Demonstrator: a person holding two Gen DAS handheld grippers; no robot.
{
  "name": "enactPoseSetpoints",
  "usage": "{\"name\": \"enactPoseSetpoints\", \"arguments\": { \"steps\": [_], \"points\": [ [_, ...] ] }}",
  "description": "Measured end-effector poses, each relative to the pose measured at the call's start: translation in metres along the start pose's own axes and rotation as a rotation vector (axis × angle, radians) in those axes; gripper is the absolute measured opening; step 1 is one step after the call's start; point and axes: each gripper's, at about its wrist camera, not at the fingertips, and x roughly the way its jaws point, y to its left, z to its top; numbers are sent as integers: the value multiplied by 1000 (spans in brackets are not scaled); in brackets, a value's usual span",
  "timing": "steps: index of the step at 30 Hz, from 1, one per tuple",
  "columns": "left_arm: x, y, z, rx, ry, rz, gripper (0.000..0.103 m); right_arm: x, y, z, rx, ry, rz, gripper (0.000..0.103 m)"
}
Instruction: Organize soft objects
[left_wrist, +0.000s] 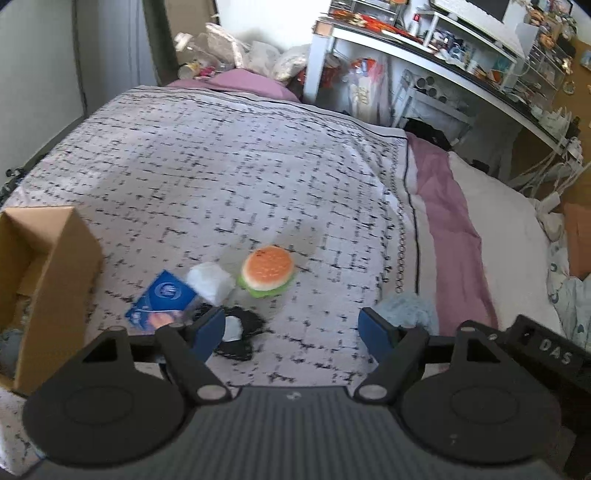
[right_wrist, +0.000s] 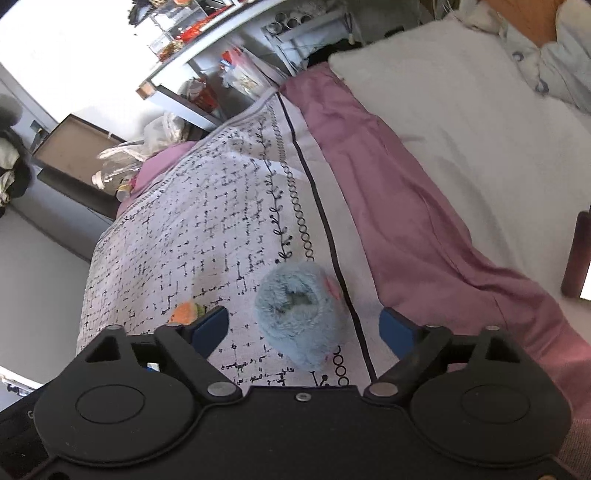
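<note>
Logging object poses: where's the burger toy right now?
In the left wrist view the burger toy lies on the patterned bedspread, ahead of the open left tool, just right of a white soft bundle.

We read "DAS" in raised letters on the black block (left_wrist: 550, 350) at the right of the left wrist view; the blue packet's (left_wrist: 162, 301) print is illegible.
</note>
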Motion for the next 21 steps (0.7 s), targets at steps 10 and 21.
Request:
{"name": "enactPoseSetpoints", "arguments": {
  "steps": [10, 21],
  "points": [
    [33, -23, 1, 0, 42, -59, 67, 33, -27, 4, 171, 92, 44, 57],
    [71, -51, -2, 23, 118, -132, 56, 66, -50, 7, 319, 156, 76, 31]
  ]
}}
